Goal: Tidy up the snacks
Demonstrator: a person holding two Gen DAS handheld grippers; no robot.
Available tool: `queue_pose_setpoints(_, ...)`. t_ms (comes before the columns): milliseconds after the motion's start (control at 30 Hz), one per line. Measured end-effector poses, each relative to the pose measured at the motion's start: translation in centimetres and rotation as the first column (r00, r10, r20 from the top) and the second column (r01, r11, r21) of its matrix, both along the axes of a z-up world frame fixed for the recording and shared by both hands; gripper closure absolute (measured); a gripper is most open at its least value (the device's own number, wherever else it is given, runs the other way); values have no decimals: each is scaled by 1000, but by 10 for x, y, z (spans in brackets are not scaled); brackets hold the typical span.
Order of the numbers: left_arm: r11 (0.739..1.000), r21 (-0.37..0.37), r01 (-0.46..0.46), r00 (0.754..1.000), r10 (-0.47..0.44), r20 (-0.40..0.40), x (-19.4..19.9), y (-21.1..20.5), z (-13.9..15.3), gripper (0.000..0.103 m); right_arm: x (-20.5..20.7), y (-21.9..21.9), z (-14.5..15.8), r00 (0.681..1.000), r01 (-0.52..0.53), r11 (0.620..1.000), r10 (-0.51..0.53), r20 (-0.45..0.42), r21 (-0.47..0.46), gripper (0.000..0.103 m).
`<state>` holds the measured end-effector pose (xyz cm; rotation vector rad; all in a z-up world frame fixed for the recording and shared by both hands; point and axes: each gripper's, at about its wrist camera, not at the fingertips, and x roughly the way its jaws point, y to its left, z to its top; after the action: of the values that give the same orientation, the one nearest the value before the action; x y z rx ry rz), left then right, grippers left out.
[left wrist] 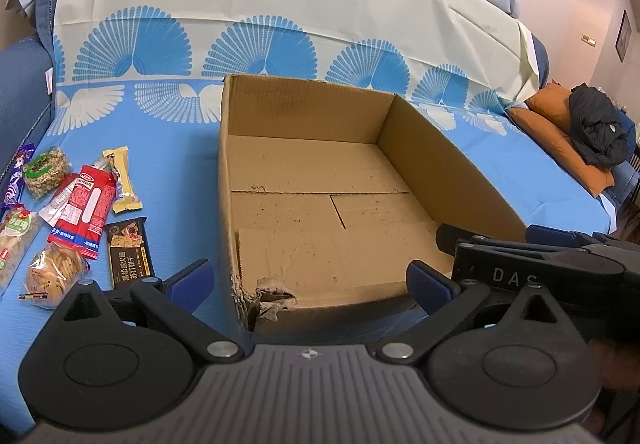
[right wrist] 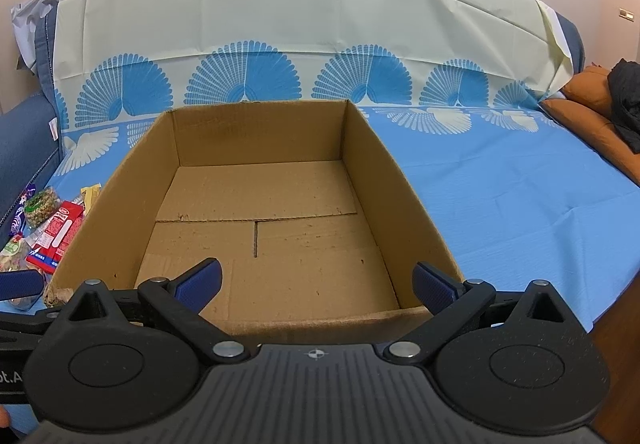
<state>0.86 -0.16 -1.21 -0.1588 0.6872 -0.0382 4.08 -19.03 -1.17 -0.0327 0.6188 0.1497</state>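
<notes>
Cardboard, brown and corrugated, formed the open-topped rectangular box (right wrist: 256, 203) that stood on the blue plastic sheet with white and blue fan prints (right wrist: 500, 183). The box interior held nothing; its floor showed seamed flaps with scuffed, pitted paper. In the left wrist view, the near left corner of the box (left wrist: 268, 300) was torn and crushed, with frayed board exposed.

The left gripper (left wrist: 310, 284) hovered at the near wall of the box, jaws spread wide and holding nothing. Its blue ribbed fingers (left wrist: 192, 280) straddled the torn corner, one outside the left wall and one over the box floor. The right gripper (right wrist: 316, 280) hung above the near edge of the box, jaws likewise spread apart and empty, both fingers over the interior. The right gripper also appeared at the right edge of the left wrist view (left wrist: 520, 256).

Snack packets lay in a loose cluster on the sheet to the left of the box, apart from its wall. They included a red and white foil pack (left wrist: 82, 211), a black flat cracker pack (left wrist: 130, 254), a pale yellow wrapped bar (left wrist: 122, 179), a clear bag of green-brown nuts (left wrist: 46, 171), a clear bag of round biscuits (left wrist: 54, 276) and a purple wrapper (left wrist: 18, 175). The sheet to the right of the box lay bare as far as an orange cushion (left wrist: 560, 135).
</notes>
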Motion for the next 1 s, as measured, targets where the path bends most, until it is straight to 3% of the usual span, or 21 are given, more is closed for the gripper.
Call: queue_pose_setpoints(1000, 1000, 3, -1, 1000, 1, 3, 1, 1, 1, 1, 0, 0, 0, 1000, -3, 1000, 3, 11, -3, 9)
